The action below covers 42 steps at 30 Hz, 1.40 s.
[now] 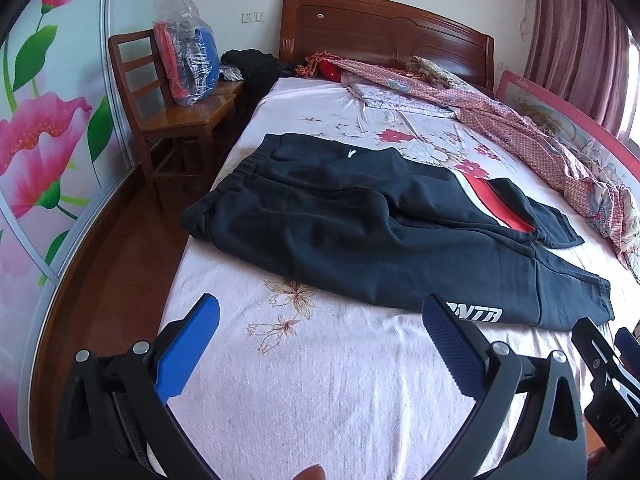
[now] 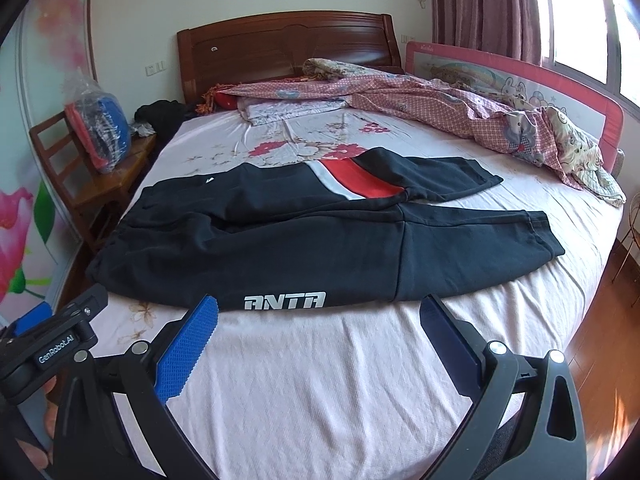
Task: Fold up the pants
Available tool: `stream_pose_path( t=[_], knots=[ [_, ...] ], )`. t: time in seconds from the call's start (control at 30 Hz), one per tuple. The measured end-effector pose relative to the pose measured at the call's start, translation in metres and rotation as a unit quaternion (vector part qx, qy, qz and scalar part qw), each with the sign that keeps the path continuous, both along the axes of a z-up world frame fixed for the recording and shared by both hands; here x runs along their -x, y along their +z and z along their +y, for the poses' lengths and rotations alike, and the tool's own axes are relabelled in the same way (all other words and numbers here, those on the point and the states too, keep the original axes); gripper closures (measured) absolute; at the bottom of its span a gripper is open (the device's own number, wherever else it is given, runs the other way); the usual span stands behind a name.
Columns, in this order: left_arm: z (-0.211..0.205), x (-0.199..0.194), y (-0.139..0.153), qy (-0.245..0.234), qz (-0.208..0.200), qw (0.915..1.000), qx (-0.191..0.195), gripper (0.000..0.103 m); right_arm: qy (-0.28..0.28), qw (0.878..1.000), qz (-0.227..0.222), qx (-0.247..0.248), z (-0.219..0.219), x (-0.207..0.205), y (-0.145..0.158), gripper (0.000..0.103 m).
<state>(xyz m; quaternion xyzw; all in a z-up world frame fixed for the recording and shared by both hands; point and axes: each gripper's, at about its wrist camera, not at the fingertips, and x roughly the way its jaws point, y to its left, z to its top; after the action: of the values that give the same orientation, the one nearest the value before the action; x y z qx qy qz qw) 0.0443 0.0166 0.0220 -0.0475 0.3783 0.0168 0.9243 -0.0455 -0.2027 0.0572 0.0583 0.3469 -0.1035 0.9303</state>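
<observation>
Left wrist view: left gripper (image 1: 320,316) hovering low over the bed sheet (image 1: 320,380), jaws spread wide and holding nothing. Black track pants (image 1: 360,228) spread across the bed ahead of the jaws, waistband (image 1: 236,172) toward the wooden chair (image 1: 168,100), cuffs toward the far side rail. Near leg lying straight along the bed's front, its hem with white lettering just past the right-hand blue pad (image 1: 452,344); far leg kinked back, showing a red-and-white stripe (image 1: 496,200). Probably laid out flat like this to give clean edges for a lengthwise fold. Part of the right gripper (image 1: 600,364) visible at the lower right edge.

Right wrist view: right gripper (image 2: 320,316) likewise open and empty, poised above bare sheet just short of the pants' near edge. "ANTA" lettering (image 2: 285,301) sitting between the two blue pads (image 2: 188,344) and slightly beyond them, not touched. Near cuff (image 2: 540,236) well off to the right, waistband to the left. Rumpled pink quilt (image 2: 460,116) piled near the headboard (image 2: 288,48), clear of the garment. Both jaws seemingly held back to line up a first pinch.
</observation>
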Motion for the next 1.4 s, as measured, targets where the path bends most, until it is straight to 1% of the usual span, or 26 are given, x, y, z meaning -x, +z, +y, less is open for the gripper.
stream_pose_path(
  t=[0.3,0.57,1.4],
  knots=[
    [-0.0021,0.0008,-0.0008,0.002,0.003,1.0000,-0.002,0.002,0.001,1.000,0.004,-0.002,0.0013,-0.0002,-0.0025,0.003],
    [-0.0024,-0.0012,-0.0010,-0.002,0.008,1.0000,0.006,0.002,0.000,1.000,0.006,-0.008,0.0012,-0.0013,-0.0031,0.003],
    [-0.0006,-0.0041,-0.0055,0.001,0.017,0.9998,0.010,0.002,0.001,1.000,0.014,-0.008,0.0004,-0.0026,-0.0069,0.003]
  ],
)
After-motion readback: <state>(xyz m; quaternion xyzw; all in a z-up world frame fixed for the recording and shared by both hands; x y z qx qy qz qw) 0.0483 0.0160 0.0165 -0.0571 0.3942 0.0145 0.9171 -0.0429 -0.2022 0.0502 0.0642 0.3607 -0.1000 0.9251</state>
